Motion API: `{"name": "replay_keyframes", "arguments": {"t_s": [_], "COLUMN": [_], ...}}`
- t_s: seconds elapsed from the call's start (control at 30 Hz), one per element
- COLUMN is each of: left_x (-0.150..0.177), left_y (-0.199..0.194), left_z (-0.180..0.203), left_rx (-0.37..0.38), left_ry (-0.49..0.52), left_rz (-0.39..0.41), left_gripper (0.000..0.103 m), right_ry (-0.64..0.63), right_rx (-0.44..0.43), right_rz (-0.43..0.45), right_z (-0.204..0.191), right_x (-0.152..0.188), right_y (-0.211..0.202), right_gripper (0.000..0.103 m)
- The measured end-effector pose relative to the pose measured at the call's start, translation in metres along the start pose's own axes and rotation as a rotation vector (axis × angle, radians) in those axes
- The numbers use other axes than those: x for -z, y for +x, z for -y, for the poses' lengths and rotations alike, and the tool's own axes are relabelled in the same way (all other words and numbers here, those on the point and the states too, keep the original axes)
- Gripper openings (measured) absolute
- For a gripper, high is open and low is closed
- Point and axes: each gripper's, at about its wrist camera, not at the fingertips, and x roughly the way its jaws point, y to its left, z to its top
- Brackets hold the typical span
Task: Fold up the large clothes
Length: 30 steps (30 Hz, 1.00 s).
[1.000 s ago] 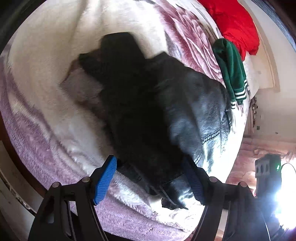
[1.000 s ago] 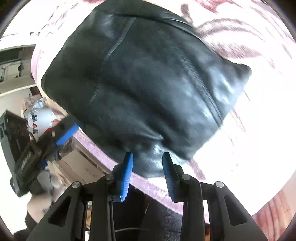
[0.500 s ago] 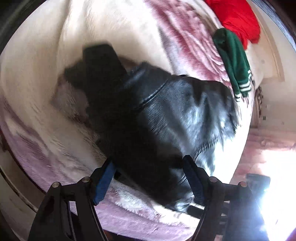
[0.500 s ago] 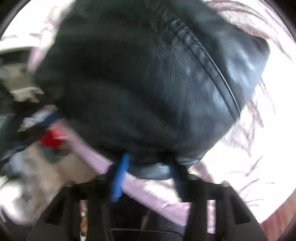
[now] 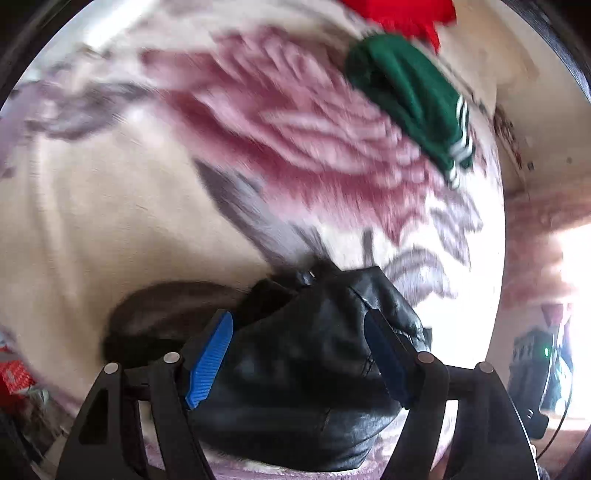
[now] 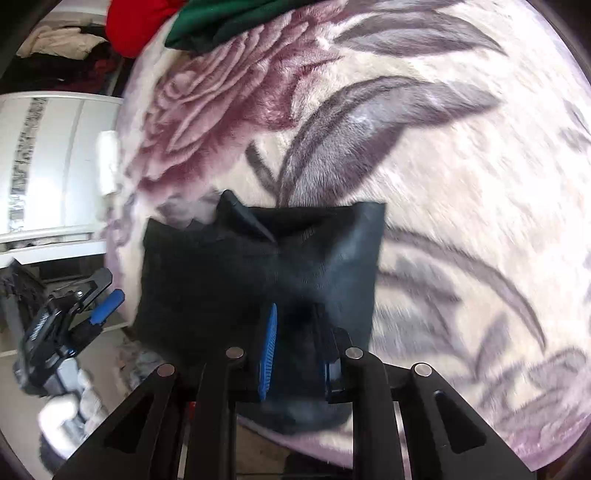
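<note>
- Black leather jacket [image 6: 258, 269] lies bunched at the near edge of the rose-patterned blanket [image 6: 443, 155].
- My right gripper [image 6: 297, 350] points forward low over the jacket, its blue pads clamped on a fold of leather.
- My left gripper [image 5: 299, 354] has its fingers spread wide, with the jacket [image 5: 306, 362] bulging between them, pinched by neither.
- Only my right view shows the white wardrobe [image 6: 55, 162]; both show the green garment [image 5: 410, 92] and red garment [image 5: 399, 14].
</note>
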Motion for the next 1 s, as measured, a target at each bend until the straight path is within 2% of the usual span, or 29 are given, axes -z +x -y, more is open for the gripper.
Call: {"name": "replay_keyframes", "arguments": {"t_s": [0.07,0.13,0.2,0.3,0.33,0.37,0.4,0.43,0.47,0.57,0.7,0.8,0.87,0.97,1.0], "left_x": [0.0,0.005,0.005,0.0,-0.001,-0.003,-0.004,-0.006,-0.009,-0.012,-0.006,-0.007,-0.01,-0.011,-0.009], "left_y": [0.03,0.057,0.067,0.07,0.065,0.059,0.051,0.042,0.033,0.026,0.057,0.078,0.088,0.094,0.094], "left_z": [-0.001,-0.009,-0.021,-0.041,-0.044,-0.047,-0.051,-0.056,-0.062,-0.08,-0.084,-0.084,-0.092,-0.099,-0.099], "left_rx": [-0.031,-0.056,-0.015,0.095,0.128,0.17,0.22,0.259,0.275,0.263,0.243,0.314,0.385,0.503,0.537], "left_ry": [0.016,0.025,0.009,-0.041,-0.038,-0.028,-0.015,0.003,0.026,0.088,0.156,0.17,0.144,0.121,0.118], "left_rz": [-0.094,-0.16,-0.15,-0.177,-0.195,-0.217,-0.238,-0.249,-0.247,-0.27,-0.384,-0.428,-0.453,-0.471,-0.47], "left_gripper": [0.072,0.072,0.075,0.076,0.076,0.074,0.074,0.074,0.074,0.078,0.078,0.081,0.084,0.084,0.084], "right_ry": [-0.026,-0.022,-0.02,0.032,0.05,0.061,0.076,0.1,0.113,0.149,0.233,0.26,0.273,0.269,0.248], "right_rx": [0.071,0.092,0.094,0.043,-0.011,-0.072,-0.149,-0.211,-0.23,-0.233,-0.315,-0.437,-0.544,-0.64,-0.646], "right_rz": [-0.01,-0.009,-0.014,-0.035,-0.045,-0.049,-0.045,-0.023,-0.001,0.028,-0.027,-0.091,-0.13,-0.149,-0.147], "right_z": [-0.006,-0.014,-0.012,-0.008,-0.004,-0.007,-0.004,0.005,0.014,0.043,0.079,0.081,0.082,0.075,0.069], "right_x": [-0.007,-0.011,-0.015,-0.021,-0.022,-0.025,-0.022,-0.016,-0.011,0.01,0.04,0.049,0.051,0.045,0.042], "right_y": [0.015,0.031,0.042,0.038,0.031,0.035,0.026,0.012,0.002,-0.012,0.022,0.066,0.095,0.125,0.127], "right_gripper": [0.021,0.021,0.021,0.023,0.032,0.052,0.064,0.087,0.095,0.096,0.096,0.096,0.103,0.103,0.103]}}
